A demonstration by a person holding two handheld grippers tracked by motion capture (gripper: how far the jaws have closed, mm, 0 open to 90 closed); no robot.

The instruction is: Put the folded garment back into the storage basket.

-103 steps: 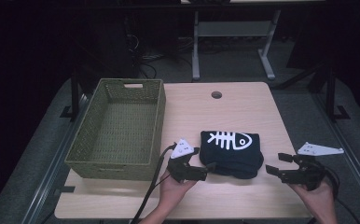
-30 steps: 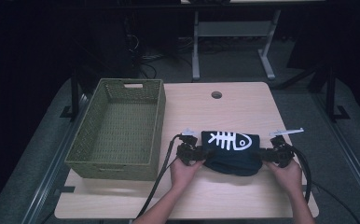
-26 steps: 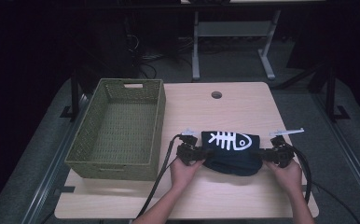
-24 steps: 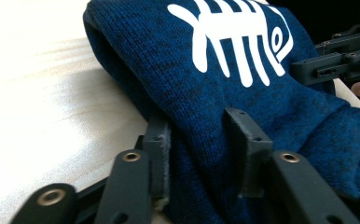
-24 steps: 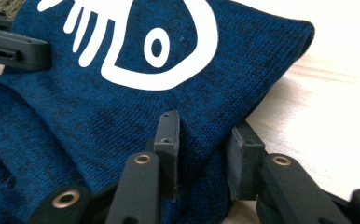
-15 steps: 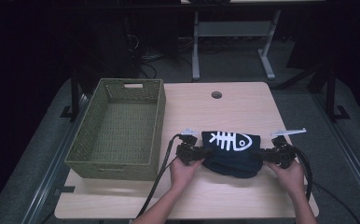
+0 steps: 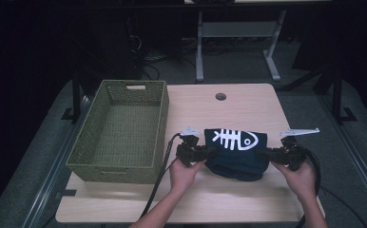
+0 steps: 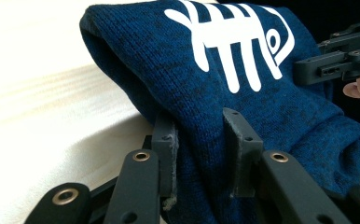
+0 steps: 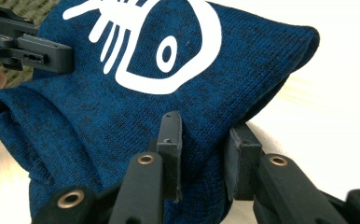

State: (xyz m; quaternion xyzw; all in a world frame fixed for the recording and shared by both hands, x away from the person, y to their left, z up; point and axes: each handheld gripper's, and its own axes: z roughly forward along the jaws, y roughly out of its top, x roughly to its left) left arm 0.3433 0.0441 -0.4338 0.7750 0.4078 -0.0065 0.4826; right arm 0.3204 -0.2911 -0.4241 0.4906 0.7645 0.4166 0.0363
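Observation:
A folded dark blue knitted garment (image 7: 238,153) with a white fish-skeleton print hangs between my two grippers, just above the wooden table (image 7: 229,199). My left gripper (image 7: 209,153) is shut on its left end; the fabric (image 8: 243,107) is pinched between the pads of the left gripper (image 8: 199,154). My right gripper (image 7: 266,154) is shut on the right end, with knit fabric (image 9: 122,116) bunched between the pads of the right gripper (image 9: 204,154). Each gripper view shows the other gripper at the garment's far end. The garment's middle sags a little.
A green woven basket (image 7: 110,172) stands empty on the left half of the table, close to my left hand. A round cable hole (image 7: 220,96) sits near the table's far edge. Black cables trail from both grippers toward the front edge.
Both grippers came in from beside the garment to its two ends, closed on the fabric, and rose slightly with it. The garment is bunched narrower than before.

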